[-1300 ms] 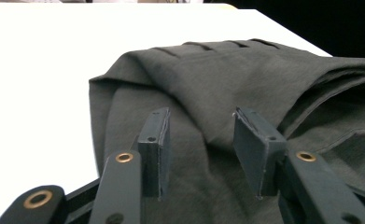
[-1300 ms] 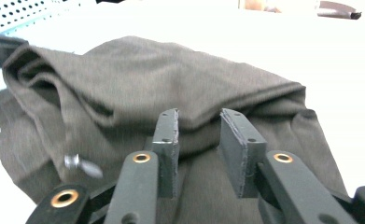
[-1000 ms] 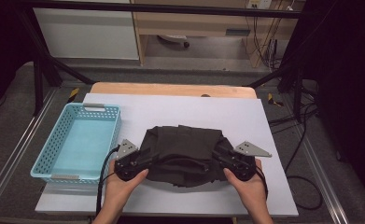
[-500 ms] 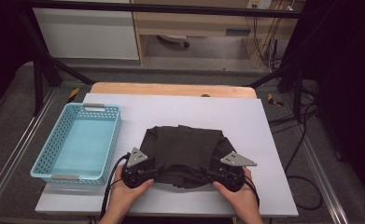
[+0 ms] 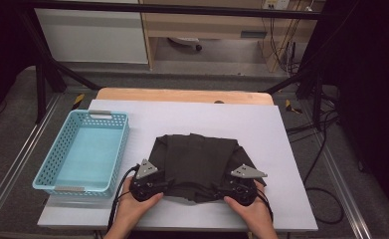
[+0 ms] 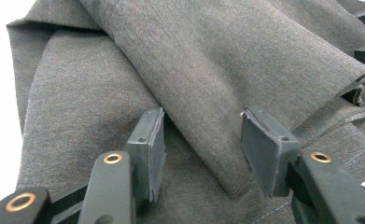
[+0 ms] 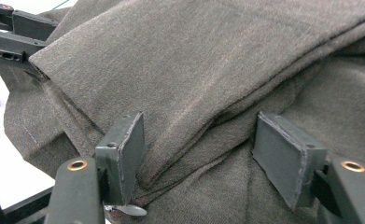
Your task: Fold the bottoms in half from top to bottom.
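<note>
A dark grey garment [image 5: 197, 162] lies folded on the white table [image 5: 281, 134]. My left gripper [image 5: 165, 184] rests at its near left corner and my right gripper [image 5: 220, 188] at its near right corner, a hand on each. In the left gripper view the jaws [image 6: 201, 140] stand apart over a soft ridge of the cloth [image 6: 208, 93] without pinching it. In the right gripper view the jaws [image 7: 199, 144] have just been opening; the layered fold [image 7: 194, 84] lies loose between the pads. Each view shows the other gripper's jaw tips at the fold's far end.
A light blue plastic basket [image 5: 57, 159], with nothing in it, stands on the table left of the garment. Bare white table runs behind and to the right of the cloth. The table's near edge is just below my hands.
Both hands came down and toward the near edge, laying the lifted front fold of the garment flat on the table. The basket stayed put.
</note>
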Demonstrator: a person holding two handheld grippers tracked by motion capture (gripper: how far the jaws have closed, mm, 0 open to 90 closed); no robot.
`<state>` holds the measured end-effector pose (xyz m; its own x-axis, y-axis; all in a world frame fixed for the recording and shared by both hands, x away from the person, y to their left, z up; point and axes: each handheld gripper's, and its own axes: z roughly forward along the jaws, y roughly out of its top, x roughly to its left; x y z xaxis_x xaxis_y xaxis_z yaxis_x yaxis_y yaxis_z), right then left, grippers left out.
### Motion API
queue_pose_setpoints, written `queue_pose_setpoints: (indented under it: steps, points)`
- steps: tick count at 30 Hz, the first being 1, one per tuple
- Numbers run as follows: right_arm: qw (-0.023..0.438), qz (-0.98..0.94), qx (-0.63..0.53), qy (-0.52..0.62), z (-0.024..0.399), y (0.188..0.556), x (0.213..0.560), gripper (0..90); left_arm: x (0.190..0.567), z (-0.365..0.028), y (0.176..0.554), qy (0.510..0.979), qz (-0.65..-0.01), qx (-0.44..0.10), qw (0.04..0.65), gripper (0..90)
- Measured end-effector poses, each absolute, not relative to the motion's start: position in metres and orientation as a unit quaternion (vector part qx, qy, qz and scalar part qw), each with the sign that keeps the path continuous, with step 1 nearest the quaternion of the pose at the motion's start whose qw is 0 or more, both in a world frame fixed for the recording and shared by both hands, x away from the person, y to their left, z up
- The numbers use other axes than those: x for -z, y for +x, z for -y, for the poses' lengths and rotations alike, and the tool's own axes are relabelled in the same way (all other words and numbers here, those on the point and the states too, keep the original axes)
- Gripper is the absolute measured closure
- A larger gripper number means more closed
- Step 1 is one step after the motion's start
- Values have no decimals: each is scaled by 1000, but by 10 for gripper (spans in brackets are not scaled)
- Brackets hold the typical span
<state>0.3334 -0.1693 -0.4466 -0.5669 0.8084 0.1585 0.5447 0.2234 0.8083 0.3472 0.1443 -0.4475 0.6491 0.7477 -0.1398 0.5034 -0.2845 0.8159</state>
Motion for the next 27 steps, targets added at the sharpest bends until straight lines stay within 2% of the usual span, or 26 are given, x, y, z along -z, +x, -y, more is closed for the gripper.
queue_pose_setpoints:
  steps: [23,27]
  points:
    - [119,-784,-408,453,168,330,449,355,451,-143,347,791,-395,-133,448,495]
    - [116,-789,-406,446,168,333,446,372,451,-141,347,793,-390,-133,448,528]
